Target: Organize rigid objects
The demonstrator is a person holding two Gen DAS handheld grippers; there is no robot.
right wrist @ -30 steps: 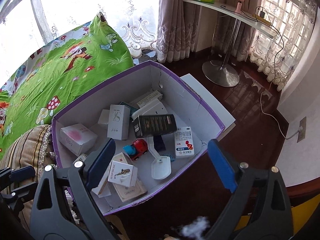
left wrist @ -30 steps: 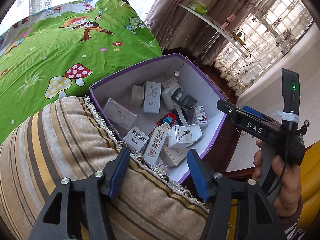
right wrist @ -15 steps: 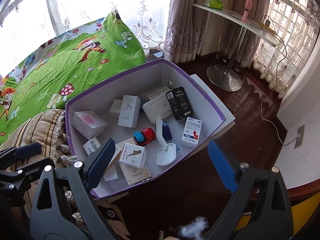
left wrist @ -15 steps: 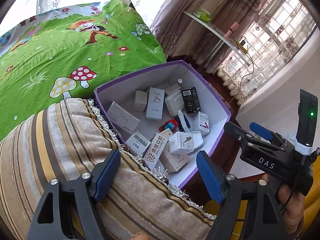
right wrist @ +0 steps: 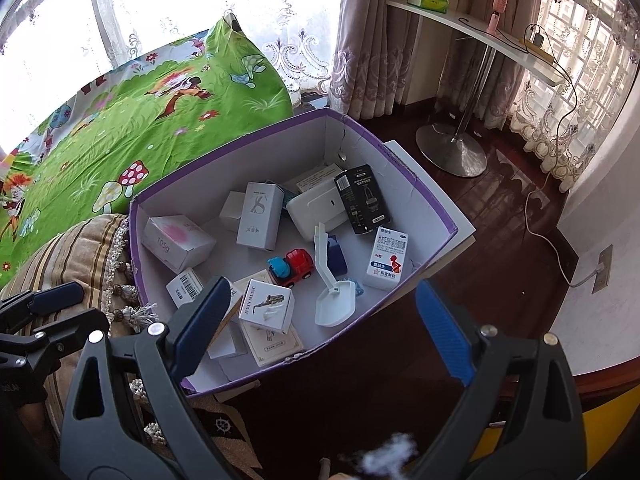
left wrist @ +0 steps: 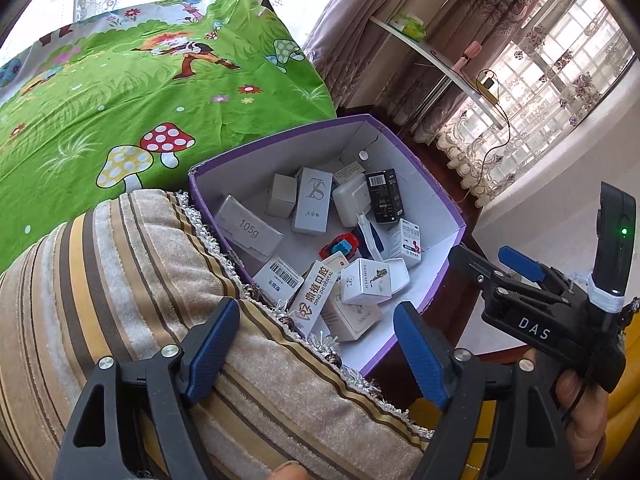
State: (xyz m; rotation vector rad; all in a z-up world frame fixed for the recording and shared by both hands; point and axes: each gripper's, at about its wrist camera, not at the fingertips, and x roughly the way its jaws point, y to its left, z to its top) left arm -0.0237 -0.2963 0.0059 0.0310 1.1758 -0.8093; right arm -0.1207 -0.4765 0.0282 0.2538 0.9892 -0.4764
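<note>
Both grippers held empty above the purple-rimmed box (right wrist: pixel 416 196)

The left gripper (left wrist: pixel 316 344) is seen spread wide with nothing between its pads, held over the striped cushion (left wrist: pixel 120 300); the right gripper (right wrist: pixel 320 328) is likewise spread and empty, poised over the box's near edge. The loose cartons and the toy car (right wrist: pixel 294 266) are all lying inside the box, ahead of and below both tools. The white music carton (right wrist: pixel 266 306) is judged closest to the right gripper's left pad, so the right hand is better placed to reach it.
</note>
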